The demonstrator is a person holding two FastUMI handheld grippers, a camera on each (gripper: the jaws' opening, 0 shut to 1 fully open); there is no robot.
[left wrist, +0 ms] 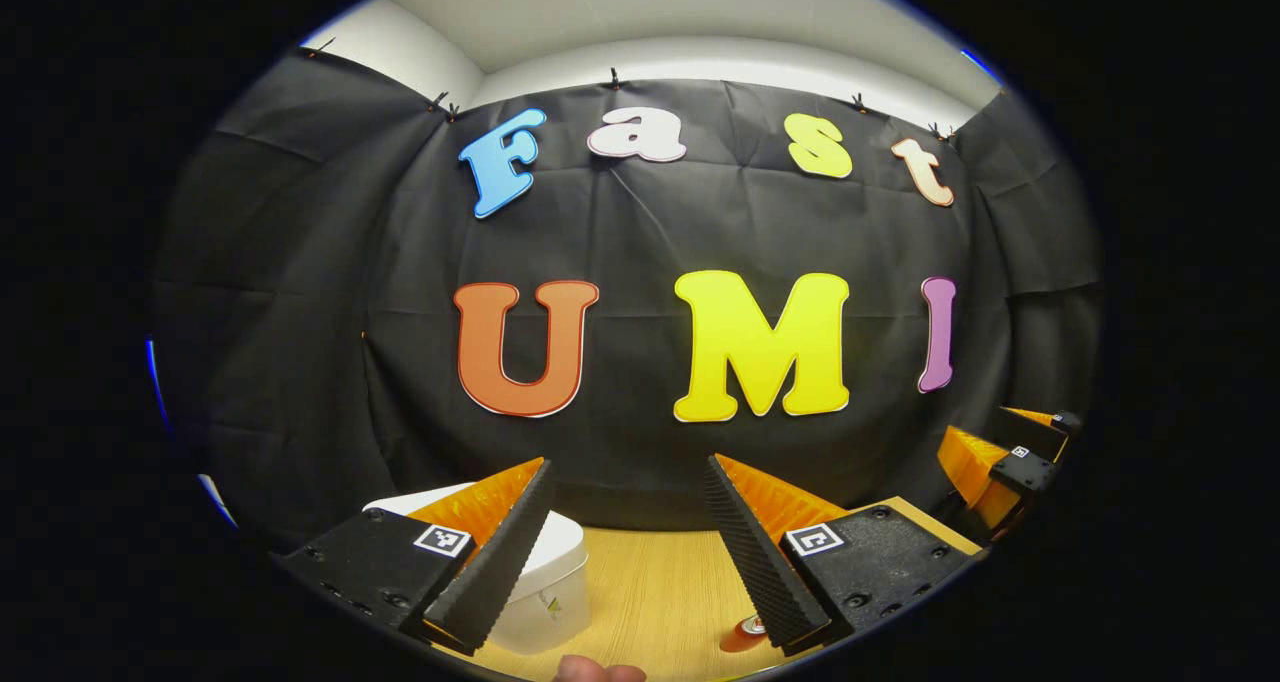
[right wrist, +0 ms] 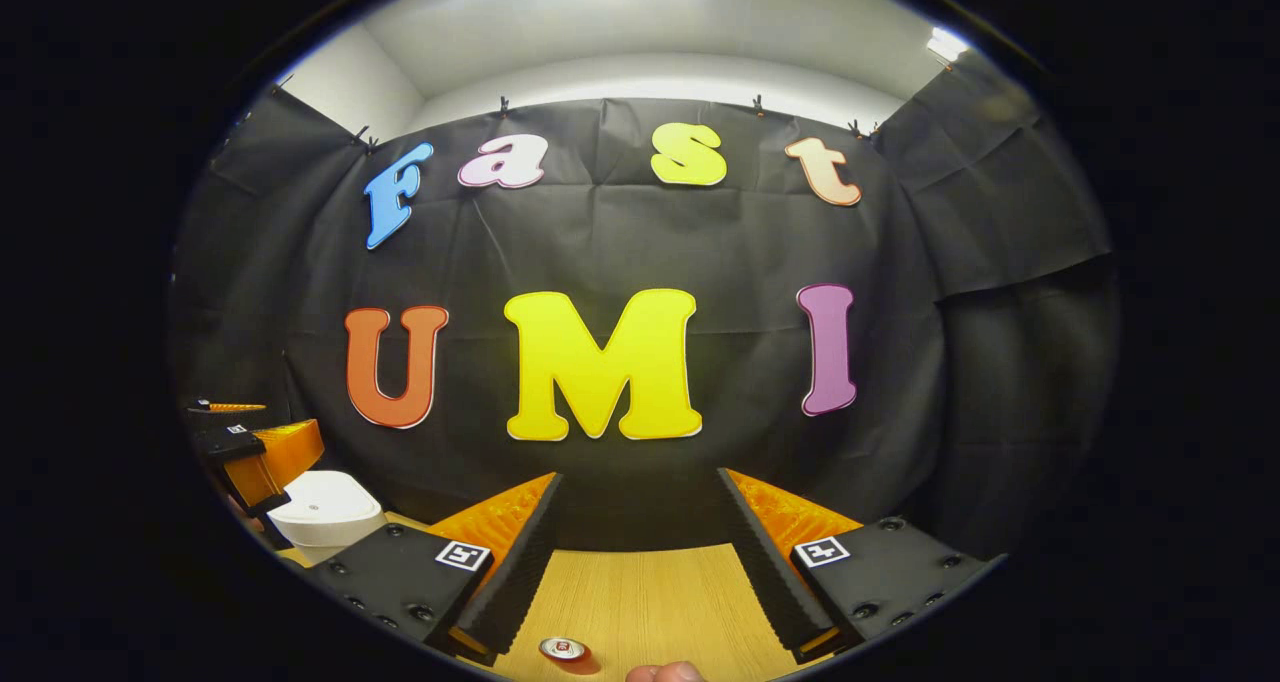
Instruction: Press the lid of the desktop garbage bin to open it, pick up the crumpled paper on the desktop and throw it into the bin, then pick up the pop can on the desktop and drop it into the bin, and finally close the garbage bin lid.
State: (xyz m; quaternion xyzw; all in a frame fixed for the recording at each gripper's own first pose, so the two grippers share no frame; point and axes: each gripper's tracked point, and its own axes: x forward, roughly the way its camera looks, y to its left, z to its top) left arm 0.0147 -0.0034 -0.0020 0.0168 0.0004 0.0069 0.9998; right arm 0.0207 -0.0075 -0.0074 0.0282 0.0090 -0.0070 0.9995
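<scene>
Two tools hover level above the table (left wrist: pixel 650 582), both spread and empty, seemingly poised to begin. Left tool (left wrist: pixel 628 552) sits by the white bin (left wrist: pixel 555 587), lid down, ready for pressing; right tool (right wrist: pixel 635 562) overlooks the pop can (right wrist: pixel 563 649).

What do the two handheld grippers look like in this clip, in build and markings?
Both match. The left gripper and right gripper each have two wedge-shaped fingers with ribbed inner pads, mounted on black blocks with visible screws. Each block carries a small square black-and-white marker. No cables or sleeves are visible.
</scene>
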